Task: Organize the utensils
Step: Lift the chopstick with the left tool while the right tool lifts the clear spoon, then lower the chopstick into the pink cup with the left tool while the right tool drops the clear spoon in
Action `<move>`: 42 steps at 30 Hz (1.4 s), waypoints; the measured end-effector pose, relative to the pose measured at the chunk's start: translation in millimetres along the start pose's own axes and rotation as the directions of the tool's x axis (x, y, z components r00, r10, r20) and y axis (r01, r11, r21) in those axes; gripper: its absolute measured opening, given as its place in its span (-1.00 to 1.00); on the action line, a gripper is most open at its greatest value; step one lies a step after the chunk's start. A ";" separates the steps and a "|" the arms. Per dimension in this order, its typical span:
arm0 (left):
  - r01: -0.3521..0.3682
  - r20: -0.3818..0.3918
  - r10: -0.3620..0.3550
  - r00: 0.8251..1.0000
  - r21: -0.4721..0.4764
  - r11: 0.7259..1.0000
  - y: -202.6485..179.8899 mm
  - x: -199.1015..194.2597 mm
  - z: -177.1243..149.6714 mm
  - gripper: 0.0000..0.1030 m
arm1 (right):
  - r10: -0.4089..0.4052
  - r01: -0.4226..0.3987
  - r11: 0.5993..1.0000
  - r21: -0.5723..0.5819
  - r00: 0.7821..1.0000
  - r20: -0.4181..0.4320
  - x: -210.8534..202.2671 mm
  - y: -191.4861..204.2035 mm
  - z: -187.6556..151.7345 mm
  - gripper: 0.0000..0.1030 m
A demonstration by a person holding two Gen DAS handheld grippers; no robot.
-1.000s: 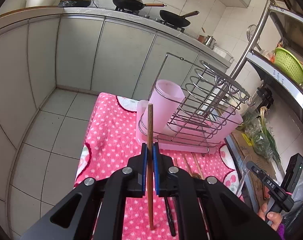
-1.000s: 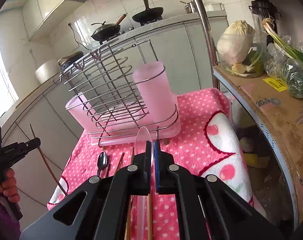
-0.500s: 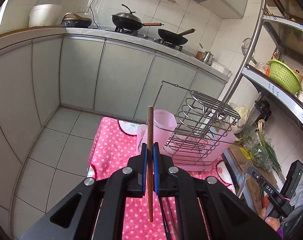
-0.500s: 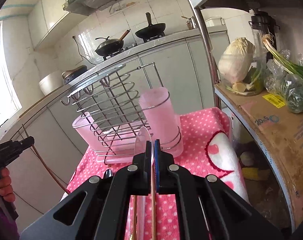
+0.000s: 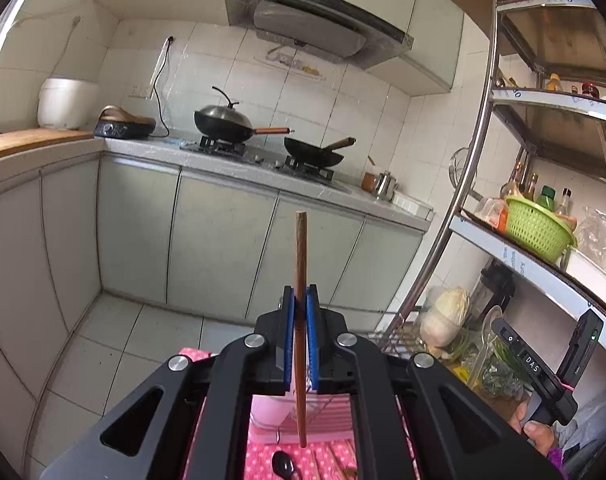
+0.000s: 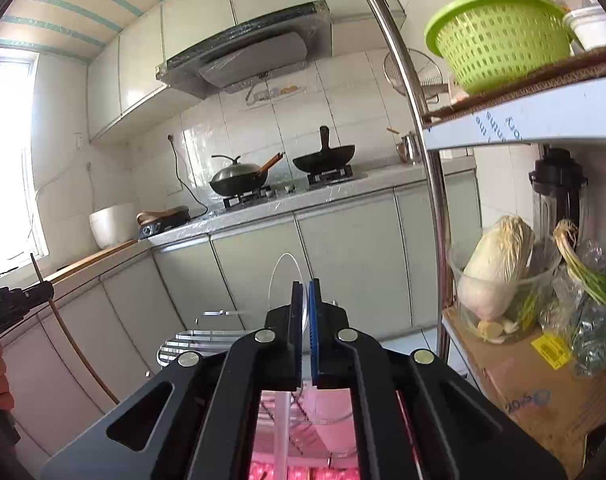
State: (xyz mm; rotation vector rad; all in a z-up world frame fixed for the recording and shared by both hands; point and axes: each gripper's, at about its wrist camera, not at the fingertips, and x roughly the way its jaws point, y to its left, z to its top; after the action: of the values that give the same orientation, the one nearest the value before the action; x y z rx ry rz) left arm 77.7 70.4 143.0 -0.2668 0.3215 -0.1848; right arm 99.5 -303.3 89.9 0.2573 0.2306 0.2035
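My left gripper (image 5: 301, 300) is shut on a brown wooden chopstick (image 5: 301, 256) that stands upright between its blue pads, high above the table. My right gripper (image 6: 306, 294) is shut on a clear plastic spoon (image 6: 281, 280), bowl end up. The pink utensil cup (image 5: 269, 410) shows below the left gripper's fingers; the cup (image 6: 335, 416) and the wire dish rack (image 6: 195, 340) show low in the right wrist view. A dark spoon (image 5: 283, 464) and more chopsticks (image 5: 335, 454) lie on the pink dotted cloth (image 5: 259, 460). The left gripper (image 6: 43, 290) with its chopstick appears at the right view's left edge.
Grey kitchen cabinets (image 5: 223, 240) with two woks on a stove (image 5: 263, 148) stand ahead. A steel shelf unit (image 5: 475, 184) at the right carries a green basket (image 5: 537, 228), a cabbage (image 6: 499, 268) in a clear bowl and a cardboard box (image 6: 535, 388). A person's hand (image 5: 535, 434) grips the right tool.
Both grippers have risen well above the table and tilted up toward level, each still holding its utensil. The rack and cup have dropped to the bottom of both views.
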 end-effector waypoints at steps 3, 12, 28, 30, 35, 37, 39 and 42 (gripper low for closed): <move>-0.007 0.047 0.007 0.999 0.001 1.000 -4.2 11.7 19.2 -0.90 | -0.022 0.021 1.000 0.005 0.999 0.047 14.0 -4.5 18.8 -0.94; -0.082 0.044 0.081 0.996 0.033 0.996 -0.2 68.0 18.2 -0.90 | -0.080 0.081 0.997 -0.003 0.993 0.081 69.5 -20.1 29.1 -0.94; -0.103 -0.248 0.103 0.963 0.010 0.995 31.1 159.8 -52.5 -0.90 | -0.105 0.105 0.994 -0.007 0.983 -0.149 112.0 -31.1 -44.5 -0.94; -0.099 -0.271 0.093 0.958 -0.006 0.995 35.4 165.8 -59.1 -0.90 | -0.108 0.108 0.994 -0.007 0.978 -0.178 112.8 -32.6 -50.6 -0.94; -0.096 -0.270 0.093 0.958 0.000 0.995 31.0 168.3 -61.1 -0.89 | -0.100 0.103 0.995 0.004 0.967 -0.234 113.0 -36.2 -60.3 -0.94; -0.100 -0.275 0.097 0.956 0.002 0.995 28.9 168.1 -60.3 -0.89 | -0.093 0.096 0.995 -0.002 0.963 -0.252 113.5 -35.4 -62.5 -0.94; -0.102 -0.273 0.097 0.957 -0.004 0.995 28.7 168.7 -60.1 -0.85 | -0.088 0.090 0.996 -0.005 0.960 -0.265 114.7 -33.5 -63.8 -0.93; -0.106 -0.272 0.098 0.957 -0.012 0.994 29.9 168.8 -60.2 -0.67 | -0.076 0.079 0.997 0.001 0.954 -0.290 115.9 -33.0 -64.4 -0.90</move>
State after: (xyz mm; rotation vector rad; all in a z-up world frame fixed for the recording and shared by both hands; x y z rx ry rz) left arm 219.0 47.8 31.1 -0.2507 0.6088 -0.1147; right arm 199.4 -293.6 -2.7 0.2297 0.5324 0.1614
